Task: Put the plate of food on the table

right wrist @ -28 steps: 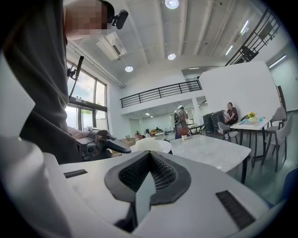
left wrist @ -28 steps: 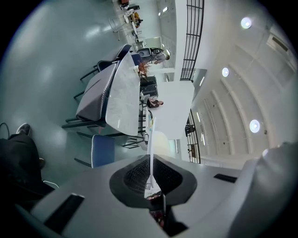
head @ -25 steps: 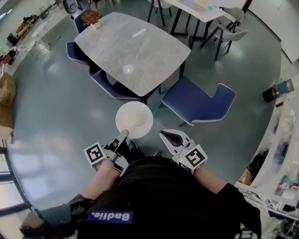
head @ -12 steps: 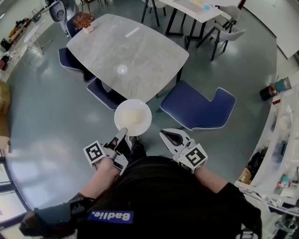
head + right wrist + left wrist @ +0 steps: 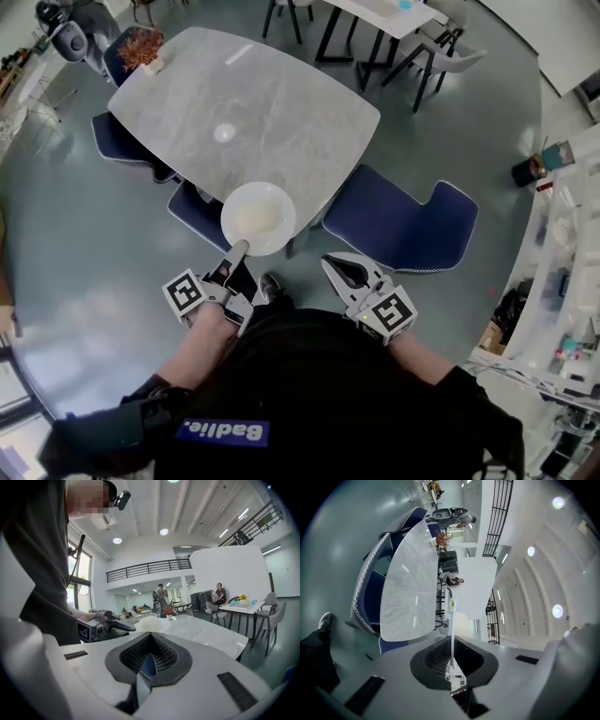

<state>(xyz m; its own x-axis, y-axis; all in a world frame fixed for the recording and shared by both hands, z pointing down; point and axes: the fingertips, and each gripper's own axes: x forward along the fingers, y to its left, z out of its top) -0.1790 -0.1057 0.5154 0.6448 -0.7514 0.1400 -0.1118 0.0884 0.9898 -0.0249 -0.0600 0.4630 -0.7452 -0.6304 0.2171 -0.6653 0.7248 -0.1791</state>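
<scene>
A white plate (image 5: pixel 257 217) with pale food on it hangs level at the near edge of the grey marble table (image 5: pixel 281 103). My left gripper (image 5: pixel 238 249) is shut on the plate's near rim. In the left gripper view the plate (image 5: pixel 452 620) shows edge-on as a thin white line clamped between the jaws, with the table (image 5: pixel 405 592) beyond. My right gripper (image 5: pixel 334 264) is held close to the body, right of the plate, shut and with nothing in it. The right gripper view shows the plate (image 5: pixel 151 624) and the left gripper (image 5: pixel 126 626) ahead.
A blue chair (image 5: pixel 398 220) stands pulled out at the table's near right corner. Another blue chair (image 5: pixel 192 204) is tucked under just left of the plate. A small plant (image 5: pixel 141 47) sits on the far left corner. More tables and chairs (image 5: pixel 412 37) stand behind.
The person has stepped toward the table. The plate, still held by the left gripper, has gone from over the floor to the table's near edge. The right gripper keeps its place.
</scene>
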